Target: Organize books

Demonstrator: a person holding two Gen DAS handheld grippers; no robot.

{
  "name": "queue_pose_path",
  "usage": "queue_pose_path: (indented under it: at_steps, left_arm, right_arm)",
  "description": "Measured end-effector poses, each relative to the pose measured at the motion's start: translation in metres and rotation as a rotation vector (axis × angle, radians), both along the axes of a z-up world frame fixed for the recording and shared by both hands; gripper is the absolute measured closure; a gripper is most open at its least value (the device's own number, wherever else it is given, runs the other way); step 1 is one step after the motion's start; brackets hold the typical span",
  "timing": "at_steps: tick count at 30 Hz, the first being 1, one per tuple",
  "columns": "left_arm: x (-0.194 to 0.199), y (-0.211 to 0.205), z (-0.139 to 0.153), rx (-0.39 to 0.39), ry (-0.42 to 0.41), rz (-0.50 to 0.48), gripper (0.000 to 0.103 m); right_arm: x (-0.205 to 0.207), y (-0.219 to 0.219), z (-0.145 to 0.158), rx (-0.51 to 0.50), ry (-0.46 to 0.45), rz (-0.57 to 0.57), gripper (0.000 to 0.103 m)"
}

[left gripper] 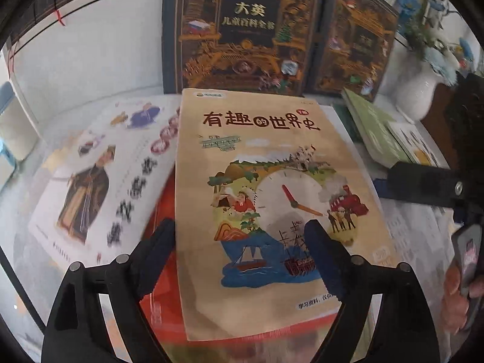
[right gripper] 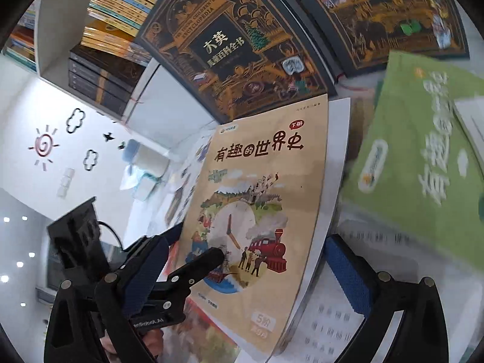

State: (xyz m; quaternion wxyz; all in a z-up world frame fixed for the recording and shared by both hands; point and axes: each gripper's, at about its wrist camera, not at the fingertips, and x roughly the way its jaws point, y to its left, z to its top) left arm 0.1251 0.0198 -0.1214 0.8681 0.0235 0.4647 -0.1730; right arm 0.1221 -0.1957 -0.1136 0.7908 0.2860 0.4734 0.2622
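A tan book with a clock picture [left gripper: 257, 166] lies face up on top of a red book [left gripper: 163, 302] and a white book showing a robed figure [left gripper: 99, 181]. My left gripper [left gripper: 242, 242] hangs open just over the tan book's near end: one finger is beside its left edge and the other is above its cover. In the right wrist view the tan book [right gripper: 266, 181] lies between the widely spread fingers of my open right gripper [right gripper: 245, 272]. The left gripper [right gripper: 198, 242] reaches in there from the left.
Two dark ornate encyclopedia volumes [left gripper: 242, 30] stand against the back wall. A green book [right gripper: 423, 157] and other thin books lie to the right, with a white vase [left gripper: 423, 96] behind them. Stacked books fill a shelf [right gripper: 121, 9]. A hand [left gripper: 456, 290] shows at the right edge.
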Motion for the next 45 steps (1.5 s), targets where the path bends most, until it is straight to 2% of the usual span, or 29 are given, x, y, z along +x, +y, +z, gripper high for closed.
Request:
queue_pose_path:
  at_steps: [4,7,12,14,15,17,18,20,22,25,27,30,33,37,40,45]
  left_arm:
    - [-0.039,0.000,0.003,0.009,0.026,-0.045,0.020]
    - [-0.074,-0.001,0.003,0.011,0.037,-0.059,0.020]
    - [-0.180,0.003,-0.007,-0.081,0.105,-0.148,0.020]
    - [-0.227,0.006,-0.017,-0.125,0.137,-0.187,0.020]
    - [-0.238,0.007,-0.019,-0.136,0.141,-0.195,0.020]
    - [-0.257,0.010,-0.017,-0.116,0.102,-0.180,0.020]
    - [-0.259,0.012,-0.012,-0.096,0.063,-0.170,0.020]
    - [-0.249,0.014,-0.003,-0.065,-0.002,-0.142,0.020]
    - [-0.227,0.012,0.001,-0.046,0.000,-0.126,0.020]
    - [-0.191,0.005,-0.006,-0.038,0.034,-0.111,0.020]
    - [-0.178,-0.001,-0.011,-0.042,0.043,-0.107,0.020]
    - [-0.172,-0.009,-0.012,-0.030,0.036,-0.093,0.020]
    - [-0.170,-0.021,-0.011,-0.054,0.045,-0.134,0.020]
    - [-0.163,-0.042,-0.010,0.015,0.031,-0.170,0.020]
    - [-0.154,-0.044,-0.012,-0.015,0.061,-0.163,0.020]
    - [-0.149,-0.037,-0.014,-0.046,0.060,-0.169,0.020]
  right_arm:
    - [-0.027,-0.005,0.001,0.025,0.039,0.036,0.000]
    - [-0.069,-0.005,0.001,0.013,0.055,0.071,0.000]
    - [-0.187,-0.016,-0.009,0.003,0.078,0.106,0.000]
    - [-0.231,-0.026,-0.021,0.042,0.117,0.121,0.000]
    - [-0.252,-0.031,-0.028,0.079,0.143,0.131,0.001]
    - [-0.277,-0.042,-0.031,0.097,0.156,0.109,0.004]
    - [-0.285,-0.048,-0.027,0.065,0.139,0.085,0.004]
    - [-0.286,-0.056,-0.018,0.001,0.101,0.035,0.004]
    - [-0.272,-0.060,-0.011,-0.037,0.067,0.011,0.004]
    - [-0.246,-0.060,-0.015,-0.086,0.076,-0.021,0.004]
    - [-0.229,-0.059,-0.025,-0.067,0.116,-0.031,0.004]
    - [-0.212,-0.057,-0.020,-0.044,0.109,-0.023,0.003]
    - [-0.199,-0.051,-0.019,-0.031,0.146,0.005,0.002]
    - [-0.182,-0.038,-0.018,-0.073,0.172,0.046,0.001]
    - [-0.168,-0.034,-0.018,-0.073,0.202,0.054,0.000]
    - [-0.159,-0.035,-0.022,-0.043,0.220,0.053,0.000]
